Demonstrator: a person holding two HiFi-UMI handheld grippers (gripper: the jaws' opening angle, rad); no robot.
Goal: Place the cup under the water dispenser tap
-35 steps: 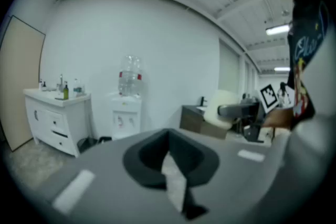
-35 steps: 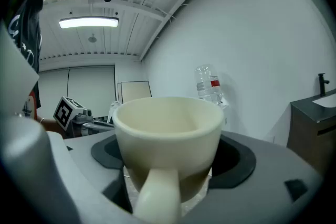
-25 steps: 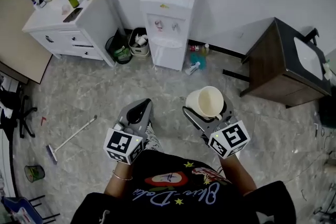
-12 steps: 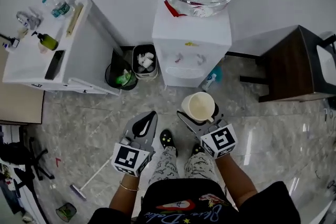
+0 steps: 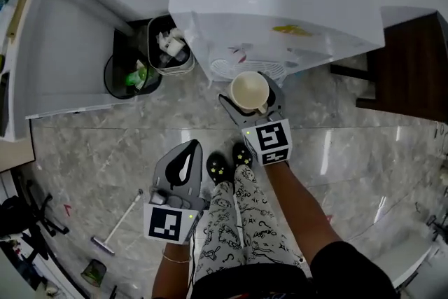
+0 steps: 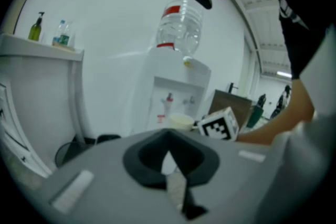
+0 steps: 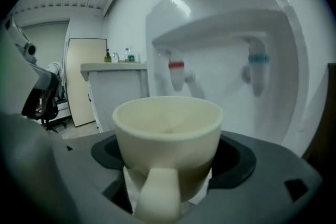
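Cup (image 5: 250,90), cream, empty inside, handle pointing back twd the camera in right gripper view. It's pinched low on its body by right gripper (image 5: 250,96), one jaw on each side. Cup is held upright just in front of water dispenser (image 5: 280,3), at the front edge of the white drip grille (image 5: 225,68). Red tap (image 7: 177,72) & blue tap (image 7: 255,68) sit higher and further back.

Big clear bottle (image 6: 179,26) w/ red label band stands on top of dispenser, print not legible. Small yellow sticker (image 5: 294,29) on dispenser top, also unreadable.

Left gripper (image 5: 183,163) is held low, well apart from dispenser, jaws pressed together w/ nothing btwn.

Two bins left of dispenser: round black bin (image 5: 107,77) w/ green rubbish, rectangular bin (image 5: 183,66) w/ white crumpled rubbish.
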